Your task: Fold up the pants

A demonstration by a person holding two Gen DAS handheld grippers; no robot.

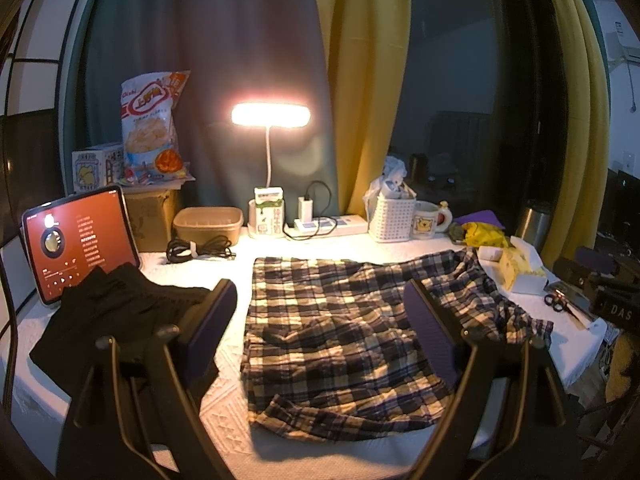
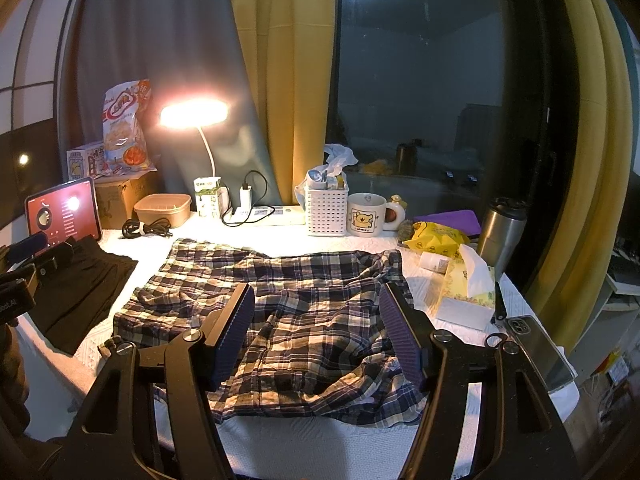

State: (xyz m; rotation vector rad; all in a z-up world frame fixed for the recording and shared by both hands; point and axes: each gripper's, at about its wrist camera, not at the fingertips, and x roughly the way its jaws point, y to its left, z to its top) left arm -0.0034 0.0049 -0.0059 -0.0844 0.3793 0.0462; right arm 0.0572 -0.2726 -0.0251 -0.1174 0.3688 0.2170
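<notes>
Plaid pants (image 2: 280,320) lie rumpled beneath both wide-open, empty tools (image 1: 320,312) (image 2: 316,316).

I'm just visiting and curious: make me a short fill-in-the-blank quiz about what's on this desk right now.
1. The pants spread in the middle of the desk have a ____ pattern.
2. The desk lamp at the back is switched ____.
3. The mug with the bear picture stands right beside the white ____.
4. Both the left gripper and the right gripper have jaws that are ____, holding nothing.

Missing words: plaid; on; basket; open
</notes>
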